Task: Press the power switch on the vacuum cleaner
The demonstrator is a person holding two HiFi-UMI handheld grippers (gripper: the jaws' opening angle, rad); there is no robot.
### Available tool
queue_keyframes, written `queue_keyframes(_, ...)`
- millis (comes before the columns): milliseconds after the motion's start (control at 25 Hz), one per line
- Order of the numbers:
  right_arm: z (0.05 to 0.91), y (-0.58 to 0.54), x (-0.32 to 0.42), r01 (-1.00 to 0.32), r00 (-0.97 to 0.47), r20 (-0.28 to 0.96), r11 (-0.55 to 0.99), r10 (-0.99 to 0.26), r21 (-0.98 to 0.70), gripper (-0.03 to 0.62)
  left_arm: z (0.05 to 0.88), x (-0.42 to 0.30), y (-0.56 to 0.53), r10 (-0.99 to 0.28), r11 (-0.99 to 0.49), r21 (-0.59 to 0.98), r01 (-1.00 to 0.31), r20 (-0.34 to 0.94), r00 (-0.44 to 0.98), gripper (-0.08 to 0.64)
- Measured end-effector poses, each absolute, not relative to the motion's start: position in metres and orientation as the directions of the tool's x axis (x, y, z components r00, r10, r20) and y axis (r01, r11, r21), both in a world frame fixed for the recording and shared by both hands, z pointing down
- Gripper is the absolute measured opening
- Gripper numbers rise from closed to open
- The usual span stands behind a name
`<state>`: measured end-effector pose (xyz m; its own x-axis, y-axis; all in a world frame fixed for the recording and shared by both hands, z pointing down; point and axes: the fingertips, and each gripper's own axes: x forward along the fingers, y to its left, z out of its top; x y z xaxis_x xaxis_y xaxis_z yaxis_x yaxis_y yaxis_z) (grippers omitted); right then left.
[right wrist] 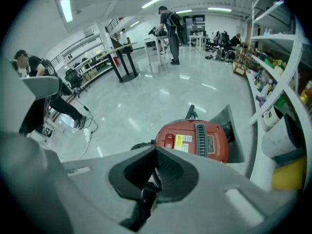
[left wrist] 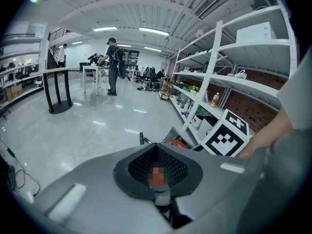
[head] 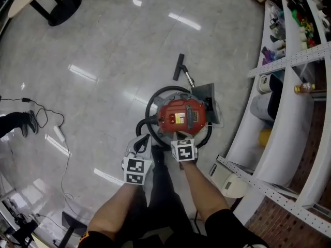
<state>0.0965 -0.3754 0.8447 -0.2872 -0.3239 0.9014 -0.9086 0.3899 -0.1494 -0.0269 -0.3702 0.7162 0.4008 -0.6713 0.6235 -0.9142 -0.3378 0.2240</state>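
Observation:
A red canister vacuum cleaner stands on the glossy grey floor, with its black hose looped round it and the floor nozzle lying beyond. On its top are a black vent, a yellow label and a square red button. My right gripper is shut and hovers at the near edge of the vacuum's top; in its own view, the right gripper points at that edge just below the button. My left gripper is shut, empty, and held left of the vacuum over the hose. From the left gripper, only a sliver of red vacuum shows.
White metal shelving with bottles and a white bucket runs along the right, close to the vacuum. A cable and power strip lie on the floor at left. A black round-base table stands far left. People stand at distant benches.

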Motion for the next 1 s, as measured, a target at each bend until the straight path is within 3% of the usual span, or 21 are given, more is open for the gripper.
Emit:
queue_keyframes(520,0.688,-0.305,0.077,-0.926,-0.342,0.766,0.333,-0.545,-0.178,-0.008,0.645,-0.043,-0.290,-0.690,-0.364,0.212,-0.907,0.593,0.415,0.017)
queue_keyframes(1000,0.560,-0.247,0.044,-0.939,-0.331,0.584,0.320,-0.741,-0.126,-0.008,0.559,-0.058,-0.228,-0.726,-0.482,0.222,-0.847,0.440,0.528,0.017)
